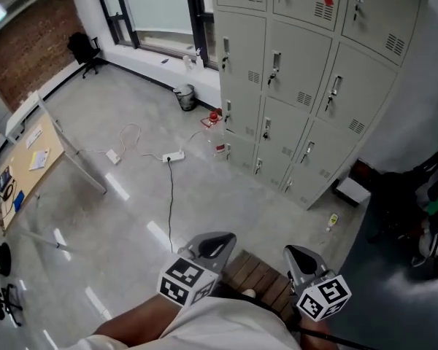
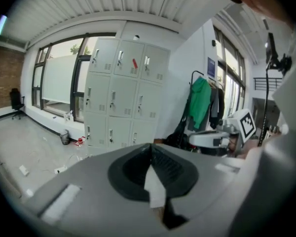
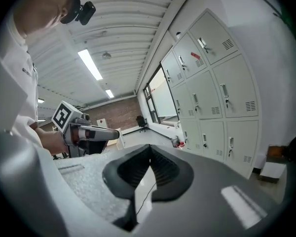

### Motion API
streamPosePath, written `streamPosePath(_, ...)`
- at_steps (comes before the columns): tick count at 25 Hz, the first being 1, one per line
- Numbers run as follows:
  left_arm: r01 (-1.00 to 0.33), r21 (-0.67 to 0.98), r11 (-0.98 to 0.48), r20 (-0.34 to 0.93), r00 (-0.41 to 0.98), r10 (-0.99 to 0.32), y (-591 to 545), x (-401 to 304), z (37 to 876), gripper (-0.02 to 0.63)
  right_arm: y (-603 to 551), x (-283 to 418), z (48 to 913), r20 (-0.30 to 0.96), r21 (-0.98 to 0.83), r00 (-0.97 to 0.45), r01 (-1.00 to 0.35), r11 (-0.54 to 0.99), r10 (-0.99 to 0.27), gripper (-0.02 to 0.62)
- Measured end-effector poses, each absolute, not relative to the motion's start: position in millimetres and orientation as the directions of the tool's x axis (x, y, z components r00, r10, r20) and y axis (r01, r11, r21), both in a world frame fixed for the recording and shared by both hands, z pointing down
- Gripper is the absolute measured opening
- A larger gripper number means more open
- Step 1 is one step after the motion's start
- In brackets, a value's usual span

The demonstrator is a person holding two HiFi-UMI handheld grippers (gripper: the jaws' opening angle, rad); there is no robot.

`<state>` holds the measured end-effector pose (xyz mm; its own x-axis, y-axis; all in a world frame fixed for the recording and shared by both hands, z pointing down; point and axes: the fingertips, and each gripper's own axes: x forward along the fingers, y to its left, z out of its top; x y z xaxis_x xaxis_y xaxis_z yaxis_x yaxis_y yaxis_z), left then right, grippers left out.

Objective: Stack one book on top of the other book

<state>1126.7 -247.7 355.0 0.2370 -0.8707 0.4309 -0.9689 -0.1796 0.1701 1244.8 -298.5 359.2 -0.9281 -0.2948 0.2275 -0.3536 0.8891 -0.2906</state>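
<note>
Left gripper [image 1: 213, 245] and right gripper [image 1: 301, 257], jaws shut, face lockers [image 1: 299, 86] and cable [image 1: 169, 195].

No legible text, brand or number found. The left marker cube [image 1: 184, 281] and right marker cube [image 1: 323, 297] bear black-and-white square patterns only. The blue wall sign [image 2: 210, 67] and red locker tag [image 2: 134, 63] are too small to read.

One high, two low
Head view looks steeply down on floor [image 1: 131, 195] and lockers [image 1: 299, 86]; both gripper views, lower, share those lockers.
</note>
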Motion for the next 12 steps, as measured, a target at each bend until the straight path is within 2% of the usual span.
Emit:
streamPosePath(5, -0.979, 0.192, -0.071, 0.413, 0.146, -0.899, -245.9, 1085.9, 361.3, 0.006, -307.2, 1201.1, 360.2, 0.244, -0.256, -0.95, -0.258, 0.932, -0.196, 0.002)
streamPosePath(12, -0.972, 0.232, 0.042, 0.409, 0.058, -0.911, -257.3, 992.6, 401.8, 0.006, -329.9, 1105.9, 395.3, 0.296, -0.25, -0.951, -0.171, 0.953, -0.093, 0.002)
